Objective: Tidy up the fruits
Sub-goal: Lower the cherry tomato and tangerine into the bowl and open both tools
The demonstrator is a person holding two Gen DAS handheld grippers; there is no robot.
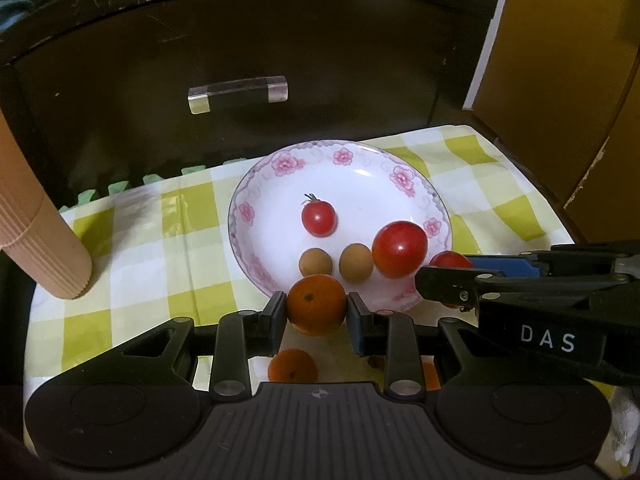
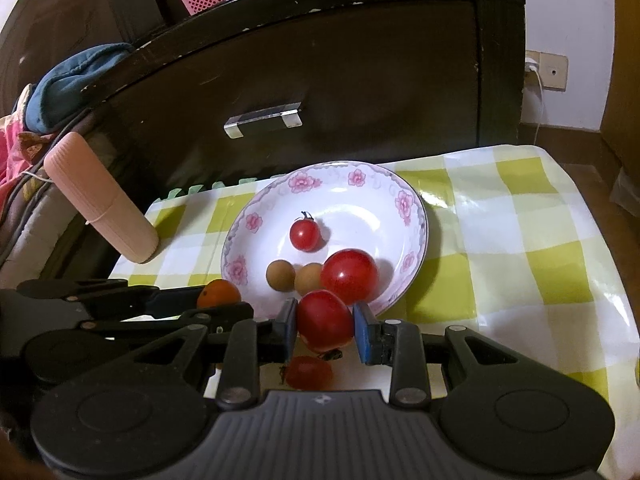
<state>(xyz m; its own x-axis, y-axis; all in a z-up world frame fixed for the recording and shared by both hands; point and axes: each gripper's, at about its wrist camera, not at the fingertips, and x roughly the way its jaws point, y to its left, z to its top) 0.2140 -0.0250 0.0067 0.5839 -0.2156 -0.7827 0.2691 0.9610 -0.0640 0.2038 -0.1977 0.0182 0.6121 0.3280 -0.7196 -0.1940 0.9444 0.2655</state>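
Left tool (image 1: 317,310) grips orange (image 1: 316,304) — right tool (image 2: 325,322), tomato (image 2: 325,320).

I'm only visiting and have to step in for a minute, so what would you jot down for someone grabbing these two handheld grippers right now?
Left gripper: shut on the orange, held at the near rim of the flowered plate.
Right gripper: shut on a red tomato, also at the plate's near rim.
Already in the plate: small stemmed tomato, big tomato, two brown round fruits.
Left: set down both held fruits. Another orange and another tomato lie on the checked cloth beneath the grippers and need collecting.
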